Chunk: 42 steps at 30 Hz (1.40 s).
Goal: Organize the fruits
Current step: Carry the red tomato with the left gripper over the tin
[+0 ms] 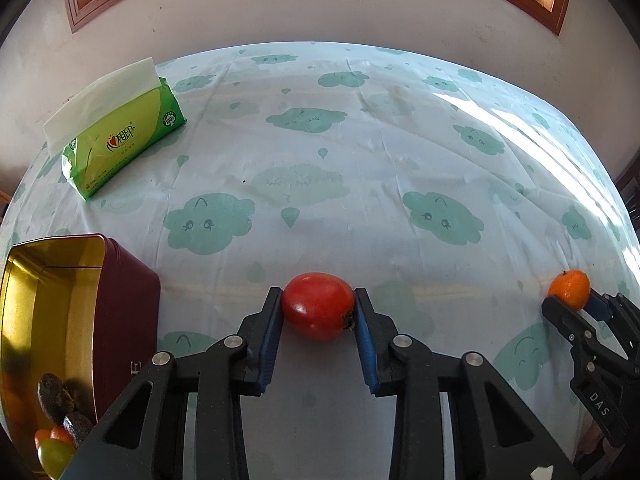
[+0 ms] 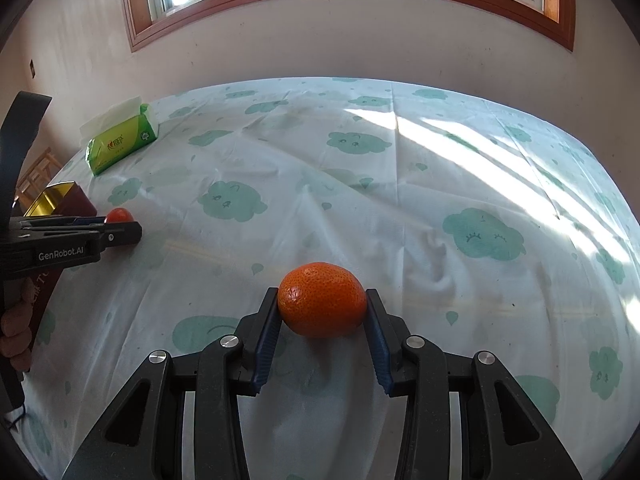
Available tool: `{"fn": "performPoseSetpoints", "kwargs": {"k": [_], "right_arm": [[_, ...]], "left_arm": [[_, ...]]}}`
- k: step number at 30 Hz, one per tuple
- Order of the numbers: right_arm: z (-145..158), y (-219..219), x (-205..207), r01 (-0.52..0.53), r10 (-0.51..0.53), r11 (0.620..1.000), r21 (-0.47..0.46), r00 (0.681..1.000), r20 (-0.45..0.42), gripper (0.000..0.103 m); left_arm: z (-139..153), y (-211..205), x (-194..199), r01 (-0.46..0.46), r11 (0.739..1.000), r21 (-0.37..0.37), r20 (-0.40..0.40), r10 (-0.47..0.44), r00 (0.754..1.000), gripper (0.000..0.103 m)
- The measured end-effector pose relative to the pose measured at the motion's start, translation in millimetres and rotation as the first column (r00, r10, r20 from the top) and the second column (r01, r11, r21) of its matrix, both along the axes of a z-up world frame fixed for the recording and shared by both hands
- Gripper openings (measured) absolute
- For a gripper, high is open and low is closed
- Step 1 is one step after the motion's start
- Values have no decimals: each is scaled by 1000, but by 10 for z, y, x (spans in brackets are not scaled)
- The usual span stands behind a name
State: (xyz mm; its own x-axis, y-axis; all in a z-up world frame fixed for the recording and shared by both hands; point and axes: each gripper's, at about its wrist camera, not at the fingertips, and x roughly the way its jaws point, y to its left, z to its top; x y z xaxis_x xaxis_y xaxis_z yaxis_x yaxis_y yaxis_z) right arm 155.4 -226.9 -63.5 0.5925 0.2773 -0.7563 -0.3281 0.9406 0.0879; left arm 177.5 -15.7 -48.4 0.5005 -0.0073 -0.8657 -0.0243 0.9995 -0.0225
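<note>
While both grippers point down at the cloud-printed tablecloth, each has a fruit between its blue pads. The left gripper is closed on a red tomato: the pads press its left and right flanks, and the fruit lies on its side with the dark stem end turned toward the right pad. From the right wrist view the same tomato shows only as a small red cap above the black fingers of the left gripper, at the far left of the table.

The right gripper is clamped on an orange mandarin, the pads tight against both sides of its dimpled skin. From the left wrist view that mandarin sits at the right edge, held at the tip of the right gripper, well apart from the tomato.

A dark red tin with a gold inside stands near the left edge, just left of the left gripper; its near end holds a few fruits, among them dark wrinkled ones, small orange ones and a green one. Far left on the cloth lies a green tissue pack with a white sheet standing out of its top. Part of a hand grips the left gripper's handle at the left border. Sunlight falls in bright bands across the far right of the cloth.
</note>
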Motion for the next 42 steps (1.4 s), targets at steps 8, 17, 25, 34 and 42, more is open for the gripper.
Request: {"fn": "performPoseSetpoints", "kwargs": {"k": [8, 17, 25, 34, 42], "right_arm": [[-22, -1, 11, 2, -2, 1000, -11, 1000, -3, 42], [-20, 31, -3, 5, -5, 999, -46, 1000, 5, 42], [-22, 68, -7, 7, -6, 998, -69, 1000, 9, 42], [-26, 63, -6, 6, -6, 997, -72, 1000, 10, 42], [-22, 88, -14, 6, -5, 996, -85, 1000, 15, 42]], "left_arm": [[115, -17, -282, -6, 1000, 25, 7, 6, 1000, 30], [298, 44, -652, -27, 999, 30, 28, 26, 999, 30], [462, 210, -989, -53, 999, 11, 52, 53, 997, 30], [593, 747, -1350, -159, 987, 25, 89, 157, 984, 30], [519, 1033, -1528, -217, 976, 15, 74, 216, 974, 30]]}}
